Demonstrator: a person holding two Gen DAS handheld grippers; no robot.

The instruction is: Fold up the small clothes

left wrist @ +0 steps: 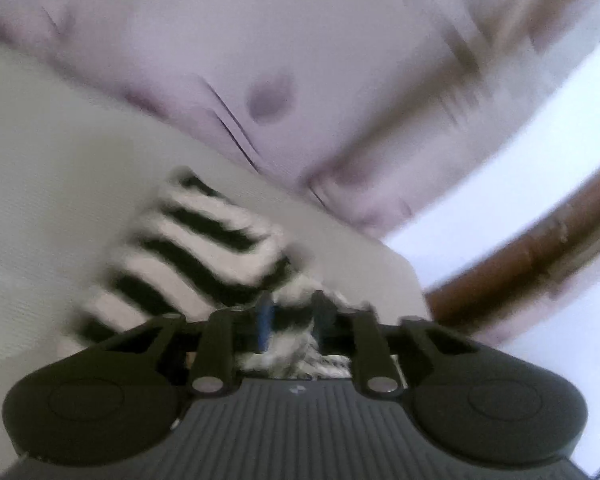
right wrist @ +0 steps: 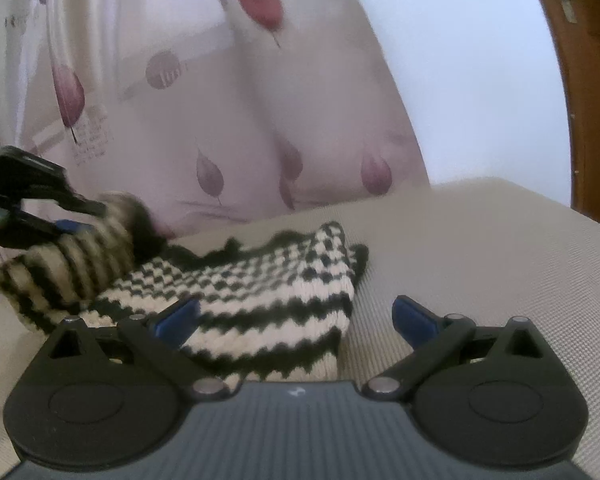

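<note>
A black-and-white striped knit garment (right wrist: 260, 292) lies on the beige padded surface (right wrist: 480, 240). My right gripper (right wrist: 296, 308) stands open low over its near end; the left blue pad (right wrist: 180, 312) is over the knit and the right pad (right wrist: 412, 316) is over bare surface. At the left of the right wrist view, my left gripper (right wrist: 86, 218) is shut on the garment's left end, which is lifted and curled over. In the blurred left wrist view, the striped knit (left wrist: 196, 256) hangs bunched from my left gripper (left wrist: 294, 316), pinched between its fingers.
A pale curtain with dark red leaf prints (right wrist: 220, 120) hangs just behind the surface's far edge. A white wall (right wrist: 480, 80) and a brown wooden door (right wrist: 588, 100) are at the right. The surface's rounded corner (left wrist: 404, 264) is close to the left gripper.
</note>
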